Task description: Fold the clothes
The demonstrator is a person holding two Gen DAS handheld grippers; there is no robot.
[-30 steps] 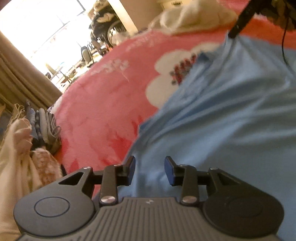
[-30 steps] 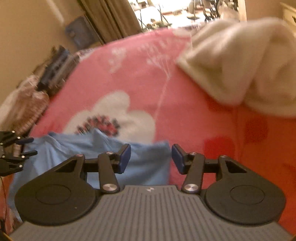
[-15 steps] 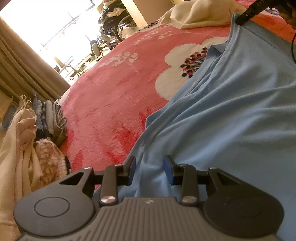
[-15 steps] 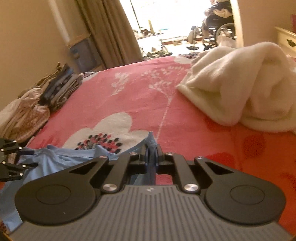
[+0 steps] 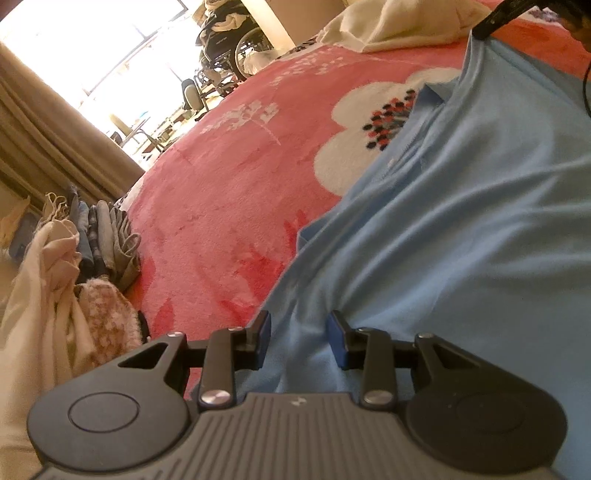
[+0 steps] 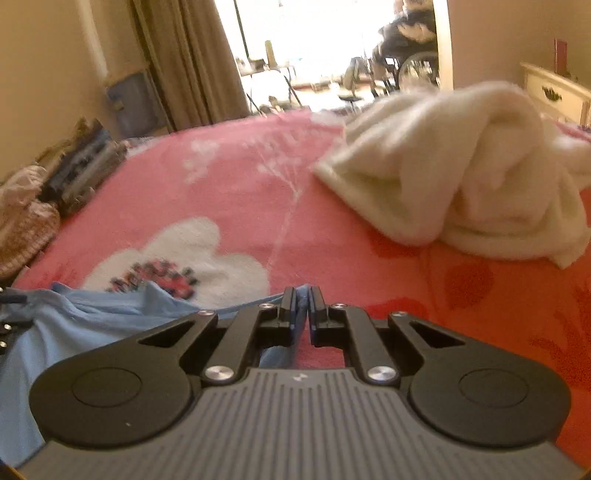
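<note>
A light blue shirt (image 5: 461, 229) lies spread over a pink flowered blanket (image 5: 221, 192). My left gripper (image 5: 299, 332) rests low over the shirt's near part, its jaws apart, with the cloth lying loose between them and no pad pressing on it. In the right wrist view my right gripper (image 6: 303, 299) is shut on the shirt's (image 6: 92, 317) far edge, a small tuft of blue cloth pinched between the pads. In the left wrist view the right gripper's dark fingertip (image 5: 495, 18) holds that edge raised, so the cloth slopes up toward it.
A bundled cream towel (image 6: 461, 177) sits on the blanket (image 6: 369, 266) to the right. A row of folded clothes (image 5: 103, 236) and a loose cream garment (image 5: 40, 295) lie at the bed's left side. Curtains, a bright doorway and a wheelchair (image 6: 410, 48) stand beyond.
The right gripper's jaws closed on the shirt's edge and tipped upward, raising the cloth a little. The left gripper kept still with the same gap.
</note>
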